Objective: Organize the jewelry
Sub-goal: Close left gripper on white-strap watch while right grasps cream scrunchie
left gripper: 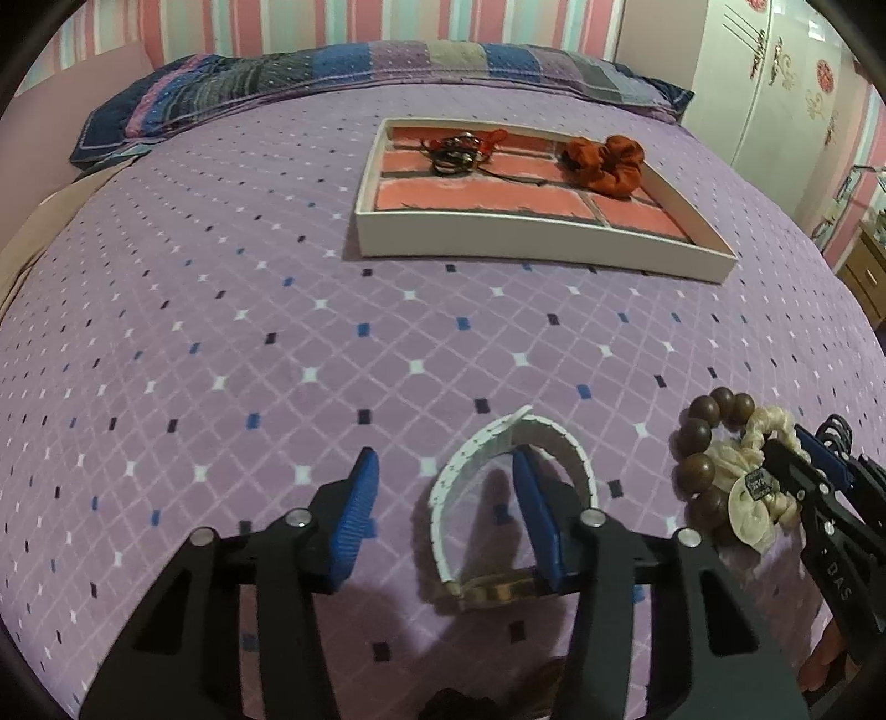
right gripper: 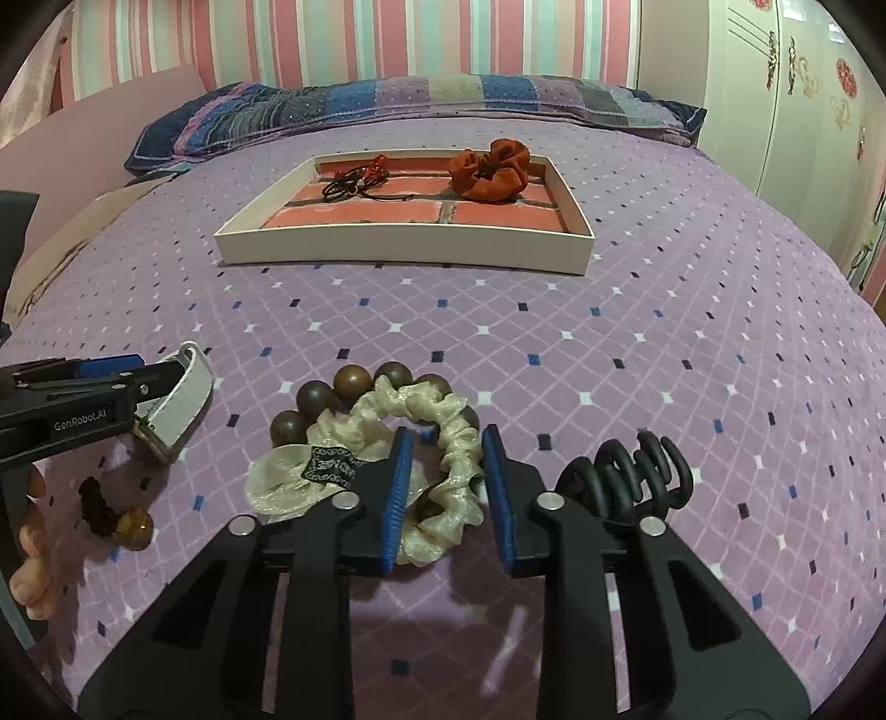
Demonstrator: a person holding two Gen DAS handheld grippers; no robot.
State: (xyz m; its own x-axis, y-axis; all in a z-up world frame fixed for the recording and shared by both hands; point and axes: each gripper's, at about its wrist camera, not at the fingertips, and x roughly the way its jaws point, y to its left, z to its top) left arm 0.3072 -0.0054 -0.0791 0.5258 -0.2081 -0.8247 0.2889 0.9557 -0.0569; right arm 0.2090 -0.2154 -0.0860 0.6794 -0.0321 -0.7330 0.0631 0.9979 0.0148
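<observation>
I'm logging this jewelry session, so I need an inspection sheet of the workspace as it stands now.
Surface: purple diamond-patterned bedspread.
Job's things: white tray holding rust scrunchie and dark cords; white watch, cream scrunchie over wooden bead bracelet, black claw clip, brown bead piece on the bedspread.
Clutter: nothing seen.
Grippers: left claw open, one finger inside the watch band; right claw open, straddling the cream scrunchie.
Cables: nothing seen.
Surroundings: patchwork pillow, striped wall, white wardrobe.
</observation>
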